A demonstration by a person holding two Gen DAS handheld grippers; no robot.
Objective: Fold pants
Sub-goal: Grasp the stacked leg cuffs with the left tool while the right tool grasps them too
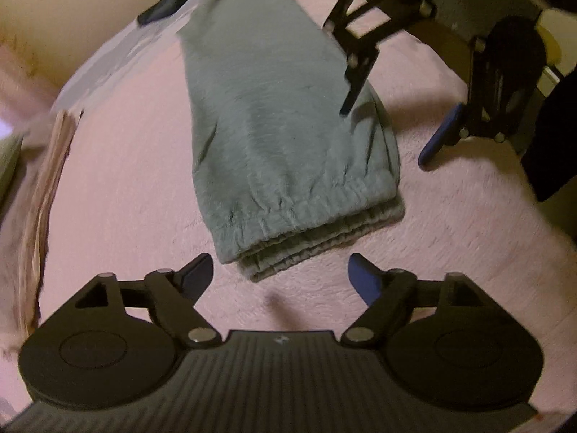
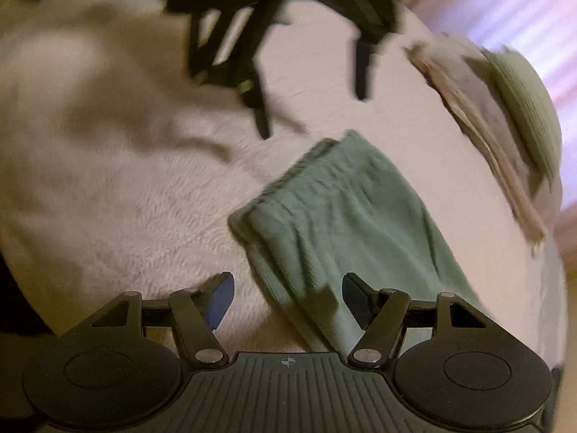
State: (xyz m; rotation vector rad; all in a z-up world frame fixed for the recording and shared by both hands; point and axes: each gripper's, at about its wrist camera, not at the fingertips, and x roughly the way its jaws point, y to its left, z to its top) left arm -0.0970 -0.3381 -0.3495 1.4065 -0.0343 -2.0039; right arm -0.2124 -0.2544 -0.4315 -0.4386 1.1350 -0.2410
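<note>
Left wrist: fleecy grey-green pants [image 1: 288, 137], elastic-cuffed, flat on pink plush bed [image 1: 126, 198]; both grippers' jaws spread, empty.

Left wrist view: close, facing down pants [image 1: 285, 133] from cuff end. Right wrist view: opposing, close; shared: pants cuffs, pink blanket [image 1: 126, 187].

L gripper [image 1: 279, 274]: jaws spread wide, nothing between pads, held low, pointing fwd. R gripper [image 1: 387, 131]: jaws also wide apart, empty, angled downward opposite the L unit. Both blurred in R wrist view.
</note>
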